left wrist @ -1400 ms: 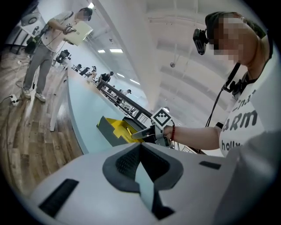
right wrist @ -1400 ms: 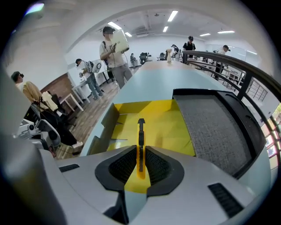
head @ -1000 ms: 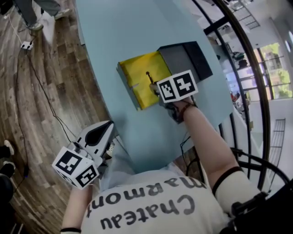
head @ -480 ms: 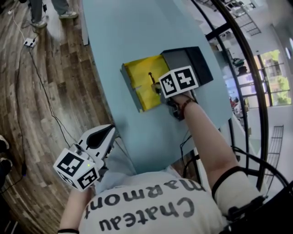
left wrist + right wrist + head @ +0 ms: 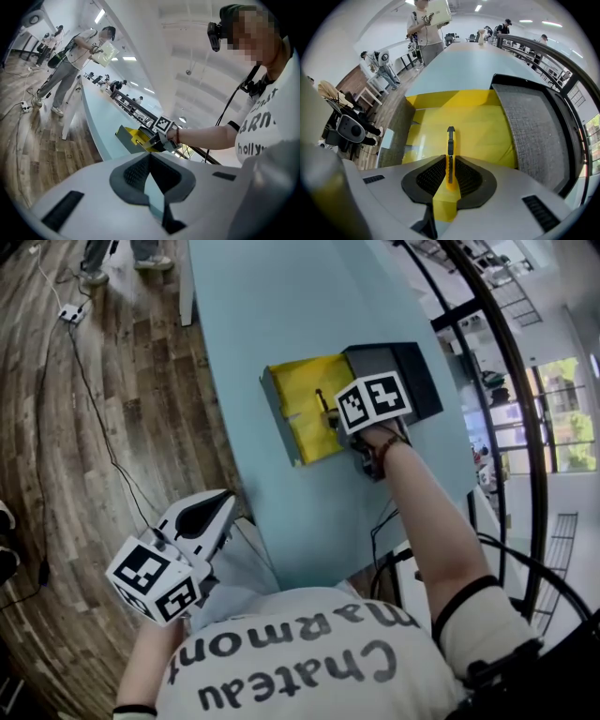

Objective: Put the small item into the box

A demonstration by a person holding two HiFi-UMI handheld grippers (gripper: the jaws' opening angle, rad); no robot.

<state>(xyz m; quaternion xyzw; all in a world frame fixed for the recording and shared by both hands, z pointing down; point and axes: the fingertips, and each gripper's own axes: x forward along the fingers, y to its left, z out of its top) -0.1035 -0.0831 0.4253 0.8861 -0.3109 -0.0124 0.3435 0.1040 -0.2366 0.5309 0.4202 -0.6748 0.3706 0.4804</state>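
The right gripper (image 5: 450, 164) was clamped on the knife (image 5: 450, 143); the knife's long axis ran 6 to 12 o'clock in that gripper's view, tip toward 12, over the yellow floor of the open box (image 5: 483, 122); contact with the floor could not be told; the left gripper (image 5: 221, 502) hung at 7 o'clock in the head view, off the counter (image 5: 272, 315), jaws together on nothing; judged, opening the right gripper would finish it.
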